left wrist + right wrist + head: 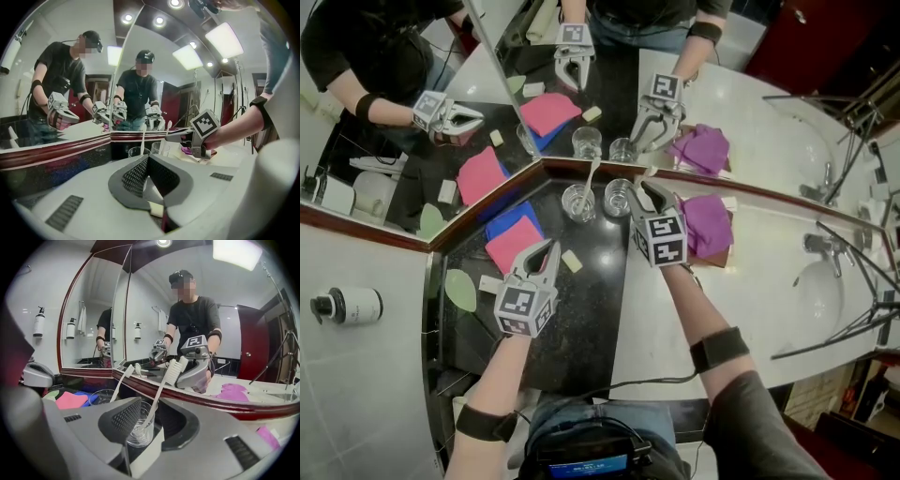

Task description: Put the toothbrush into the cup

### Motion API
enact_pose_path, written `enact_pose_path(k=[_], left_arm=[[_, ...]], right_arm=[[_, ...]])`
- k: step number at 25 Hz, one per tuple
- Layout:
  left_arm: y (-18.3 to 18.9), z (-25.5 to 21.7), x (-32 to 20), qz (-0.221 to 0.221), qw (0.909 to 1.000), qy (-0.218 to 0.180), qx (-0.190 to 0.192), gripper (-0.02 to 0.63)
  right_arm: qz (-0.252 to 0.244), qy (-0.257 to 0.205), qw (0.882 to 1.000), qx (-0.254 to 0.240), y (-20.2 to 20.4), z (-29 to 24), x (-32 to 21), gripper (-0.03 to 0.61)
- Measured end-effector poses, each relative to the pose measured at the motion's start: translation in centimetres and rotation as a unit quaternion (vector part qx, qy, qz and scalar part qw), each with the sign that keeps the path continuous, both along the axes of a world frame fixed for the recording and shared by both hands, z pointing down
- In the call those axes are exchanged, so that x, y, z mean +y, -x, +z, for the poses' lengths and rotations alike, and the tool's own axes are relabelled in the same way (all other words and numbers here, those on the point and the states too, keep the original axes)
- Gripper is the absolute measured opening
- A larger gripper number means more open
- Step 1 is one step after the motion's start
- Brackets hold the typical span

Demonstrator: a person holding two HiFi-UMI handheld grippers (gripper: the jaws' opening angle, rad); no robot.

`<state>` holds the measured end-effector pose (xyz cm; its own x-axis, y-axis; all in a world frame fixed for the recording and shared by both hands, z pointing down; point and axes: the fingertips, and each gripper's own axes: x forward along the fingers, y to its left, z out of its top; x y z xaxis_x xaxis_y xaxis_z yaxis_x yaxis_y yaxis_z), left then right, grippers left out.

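Toothbrush point(155, 403) leaning inside glass cup point(139, 434), head up.

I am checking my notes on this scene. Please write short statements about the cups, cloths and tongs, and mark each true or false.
1. A toothbrush stands in the right cup. True.
2. The left cup is empty. False: it holds another toothbrush.
3. The left tongs are wide open. False: they are shut.
4. The purple cloth lies left of the cups. False: it lies to their right.
5. The right tongs stand open around the right cup's toothbrush. True.
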<state>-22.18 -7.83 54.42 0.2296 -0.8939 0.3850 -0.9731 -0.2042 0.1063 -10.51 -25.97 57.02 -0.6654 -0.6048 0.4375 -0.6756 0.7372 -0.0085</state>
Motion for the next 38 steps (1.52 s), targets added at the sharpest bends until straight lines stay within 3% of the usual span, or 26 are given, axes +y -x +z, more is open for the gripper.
enact_pose_path(k=[11, 19, 25, 30, 38], left_arm=[[-0.5, -3.6, 2.6, -0.01, 0.9997, -0.02, -0.011, 0.0], [-0.5, -6.6, 5.6, -0.019, 0.9993, -0.029, -0.01, 0.0], [-0.1, -7.9, 8.1, -0.034, 0.999, -0.03, -0.002, 0.0], [-0.2, -7.8, 10.0, -0.04, 0.999, -0.02, 0.003, 0.0], [0.9, -7.1, 12.0, -0.049, 0.9987, -0.009, 0.004, 0.0]], right_arm=[[0.029, 0.025, 0.999, 0.005, -5.3, -2.3, 4.2, 0.141], [0.047, 0.013, 0.998, -0.026, -10.5, -7.6, 8.6, 0.138], [0.054, -0.012, 0.998, -0.036, -15.1, -11.1, 11.5, 0.083], [0.081, -0.008, 0.996, -0.035, -19.5, -12.0, 13.2, 0.025], [0.151, 0.017, 0.988, -0.028, -26.3, -10.4, 14.7, 0.018]])
